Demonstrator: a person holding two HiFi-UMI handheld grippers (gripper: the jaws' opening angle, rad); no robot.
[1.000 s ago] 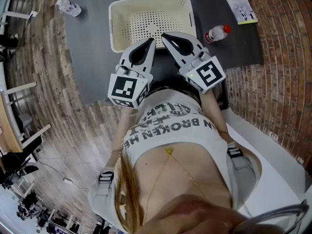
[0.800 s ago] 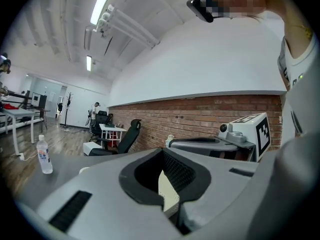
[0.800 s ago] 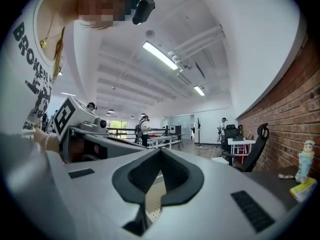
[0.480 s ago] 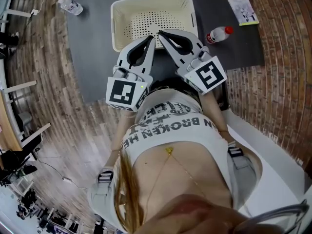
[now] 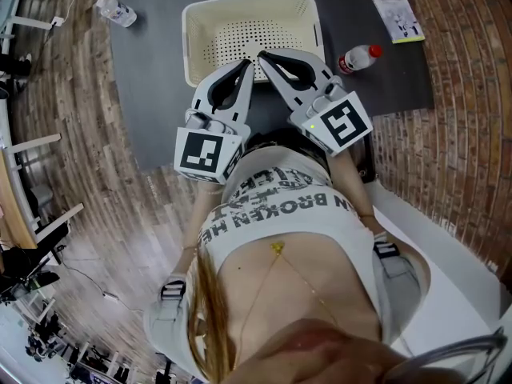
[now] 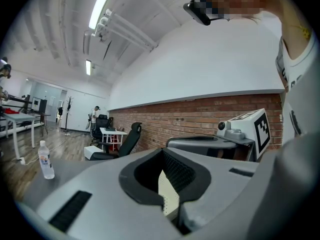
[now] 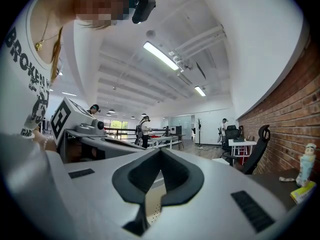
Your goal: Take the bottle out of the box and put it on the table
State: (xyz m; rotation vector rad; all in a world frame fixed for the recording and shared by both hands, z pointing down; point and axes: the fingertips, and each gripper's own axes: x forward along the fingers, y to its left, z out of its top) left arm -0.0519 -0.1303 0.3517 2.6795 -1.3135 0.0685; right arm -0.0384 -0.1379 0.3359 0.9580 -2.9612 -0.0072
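A cream perforated box (image 5: pixel 194 50) stands on the dark table (image 5: pixel 156 94), and what I see of its inside holds nothing. A bottle with a red cap (image 5: pixel 358 56) lies on the table just right of the box. My left gripper (image 5: pixel 250 65) and right gripper (image 5: pixel 262 55) hover side by side over the box's near rim, tips almost touching. Both are shut on nothing. In the left gripper view the left gripper (image 6: pixel 162 150) has its jaws together, with the cream box wall (image 6: pixel 167 191) showing behind them. The right gripper (image 7: pixel 160 150) looks the same in its own view.
A clear plastic bottle (image 5: pixel 114 10) lies on the wooden floor beyond the table's left edge, and it also appears as the clear bottle (image 6: pixel 46 160) in the left gripper view. A yellow-edged booklet (image 5: pixel 392 10) lies at the table's far right. A brick wall (image 5: pixel 472 94) runs along the right.
The right gripper's tip has edged slightly left and up over the box rim. The left gripper has hardly moved. Both have stayed shut.
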